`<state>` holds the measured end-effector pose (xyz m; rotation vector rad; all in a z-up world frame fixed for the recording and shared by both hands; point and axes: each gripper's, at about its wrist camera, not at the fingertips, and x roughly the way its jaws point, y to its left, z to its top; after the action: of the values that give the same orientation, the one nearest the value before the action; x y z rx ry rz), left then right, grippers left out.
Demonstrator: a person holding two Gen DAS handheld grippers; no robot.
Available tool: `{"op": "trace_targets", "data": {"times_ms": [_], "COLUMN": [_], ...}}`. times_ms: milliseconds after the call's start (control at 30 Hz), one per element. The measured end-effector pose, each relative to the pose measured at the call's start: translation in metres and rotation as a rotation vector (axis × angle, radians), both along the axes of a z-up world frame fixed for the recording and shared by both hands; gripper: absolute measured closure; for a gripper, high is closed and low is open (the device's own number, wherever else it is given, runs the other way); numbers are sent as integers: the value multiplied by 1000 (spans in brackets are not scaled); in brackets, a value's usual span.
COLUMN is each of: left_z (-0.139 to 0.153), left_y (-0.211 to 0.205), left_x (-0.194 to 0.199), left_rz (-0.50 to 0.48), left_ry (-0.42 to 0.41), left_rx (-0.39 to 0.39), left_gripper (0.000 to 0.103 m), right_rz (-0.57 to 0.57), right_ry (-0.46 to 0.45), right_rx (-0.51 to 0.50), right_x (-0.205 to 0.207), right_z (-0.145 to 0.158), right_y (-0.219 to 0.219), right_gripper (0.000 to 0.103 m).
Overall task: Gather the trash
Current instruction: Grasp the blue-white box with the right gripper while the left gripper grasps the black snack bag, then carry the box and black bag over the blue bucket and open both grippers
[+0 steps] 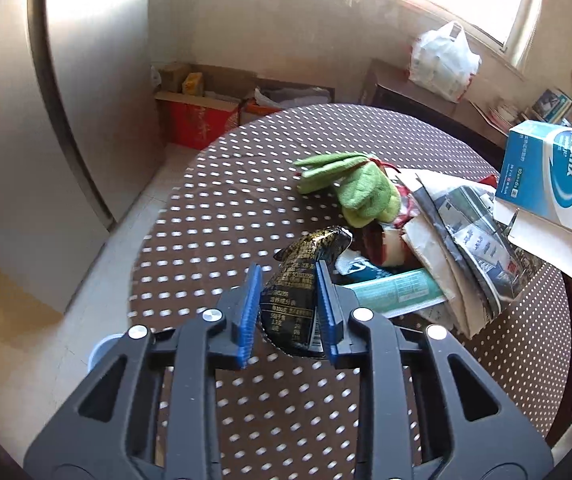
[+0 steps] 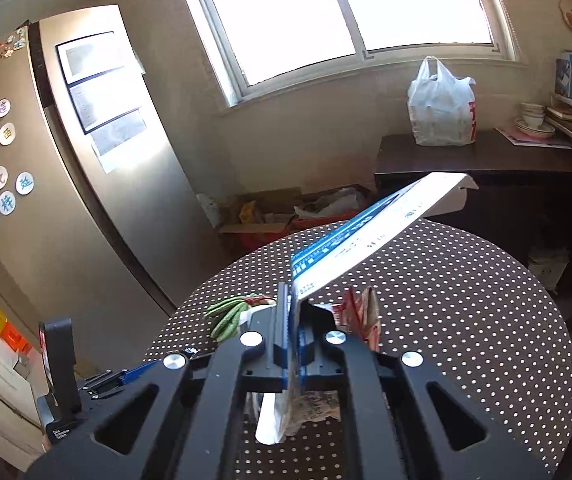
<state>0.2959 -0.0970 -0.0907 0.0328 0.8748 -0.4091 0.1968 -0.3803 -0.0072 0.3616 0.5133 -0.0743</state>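
The lower end of a black snack wrapper (image 1: 306,292) is hidden behind the blue pads of the left hand-held gripper (image 1: 289,308), which is narrowed onto it at lower centre, over the dotted desk (image 1: 221,208). A flattened blue-and-white carton (image 2: 370,236) is clamped edge-on in the right hand-held gripper (image 2: 292,344), its far end raised toward the upper right. Crumpled papers (image 1: 462,240) are piled at centre right, partly covering a teal packet (image 1: 398,292). A white plastic bag (image 2: 442,108) is seen on a dark cabinet; its contents cannot be made out.
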Motion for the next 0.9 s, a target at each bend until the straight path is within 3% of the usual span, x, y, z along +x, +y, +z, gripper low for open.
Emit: {"op": "trace_targets", "data": {"times_ms": [433,900], "left_z": [16,21], "left_y": [77,194], "left_x": [-30,-68], "left_rz": [174,444], "left_ry": [-23,-30], "left_rx": [-6,22], "left_gripper": [76,76], "right_rz": [204,520], "right_ry": [-24,47], "right_rx": [26,70], "right_x": [13,44], "right_z": [7,-18], "right_y": [74,211], "right_gripper": [99,99]}}
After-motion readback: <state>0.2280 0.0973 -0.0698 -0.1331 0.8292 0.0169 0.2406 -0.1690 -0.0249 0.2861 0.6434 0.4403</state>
